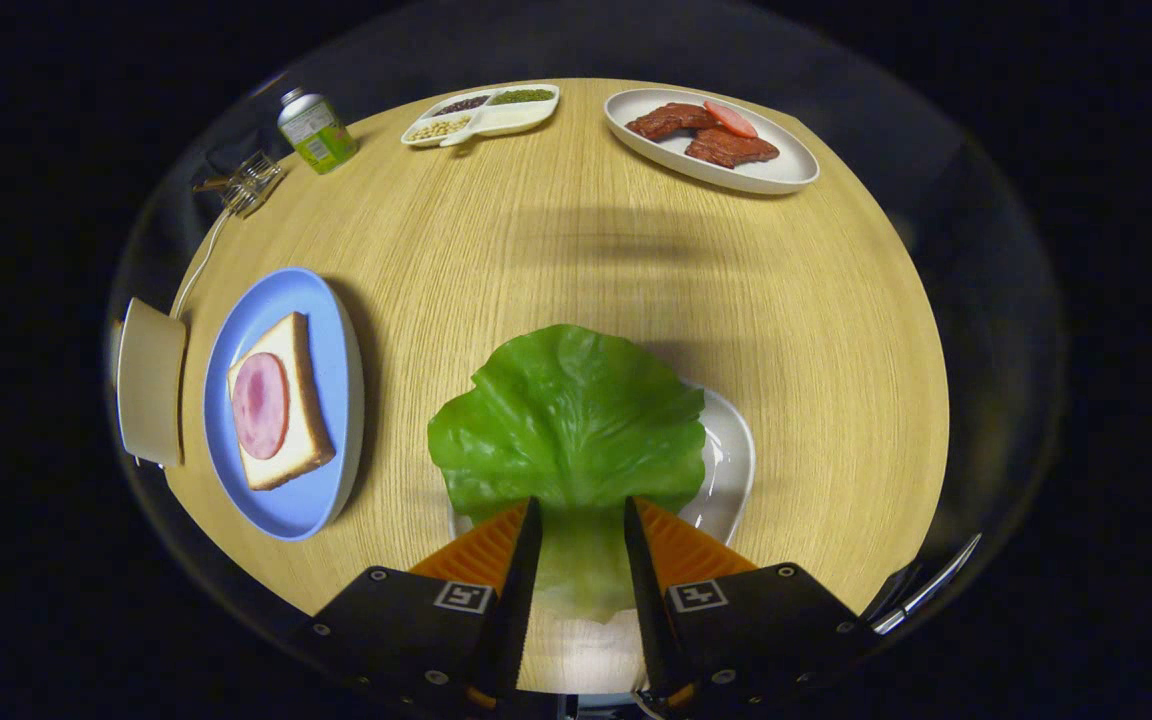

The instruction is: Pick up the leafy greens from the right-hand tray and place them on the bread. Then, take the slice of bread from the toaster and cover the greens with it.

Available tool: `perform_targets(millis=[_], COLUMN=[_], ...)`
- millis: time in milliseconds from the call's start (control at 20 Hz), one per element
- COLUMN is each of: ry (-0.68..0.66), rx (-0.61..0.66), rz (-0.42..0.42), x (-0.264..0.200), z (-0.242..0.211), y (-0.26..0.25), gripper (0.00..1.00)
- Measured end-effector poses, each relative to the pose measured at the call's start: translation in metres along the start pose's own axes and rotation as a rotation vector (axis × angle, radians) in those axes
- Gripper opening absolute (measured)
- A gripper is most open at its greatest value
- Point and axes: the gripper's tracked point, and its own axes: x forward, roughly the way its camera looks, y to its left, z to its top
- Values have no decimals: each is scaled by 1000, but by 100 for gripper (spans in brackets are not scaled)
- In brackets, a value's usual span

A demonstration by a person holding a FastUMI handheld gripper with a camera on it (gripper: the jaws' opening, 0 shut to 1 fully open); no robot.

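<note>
Green leaf (568, 420) pinched in tool (576, 520) | blue plate (321, 300) beside, bread (281, 400)

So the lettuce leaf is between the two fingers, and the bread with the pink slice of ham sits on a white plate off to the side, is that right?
Not quite. In the gripper view the bread with the ham lies on a blue plate, not a white one. The rest holds: the lettuce leaf has its stem between the fingers of the gripper, over a white tray.

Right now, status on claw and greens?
Claw straddling greens stem, grip unconfirmed. Greens over white tray. Bread with ham on blue plate; table between clear.
</note>
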Motion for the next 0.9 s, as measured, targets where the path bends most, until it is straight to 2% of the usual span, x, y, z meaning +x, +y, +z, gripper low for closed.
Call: perform_targets(millis=[150, 200, 300, 400, 550, 900], ry=[-18, -24, -29, -37, -74, -154], rx=[-30, -25, -4, 16, 33, 50], rz=[1, 2, 3, 1, -15, 55], x=[0, 0, -1, -2, -3, -44], z=[1, 1, 2, 3, 6, 27], y=[0, 1, -1, -2, -2, 23], gripper=[36, 26, 14, 8, 4, 4])
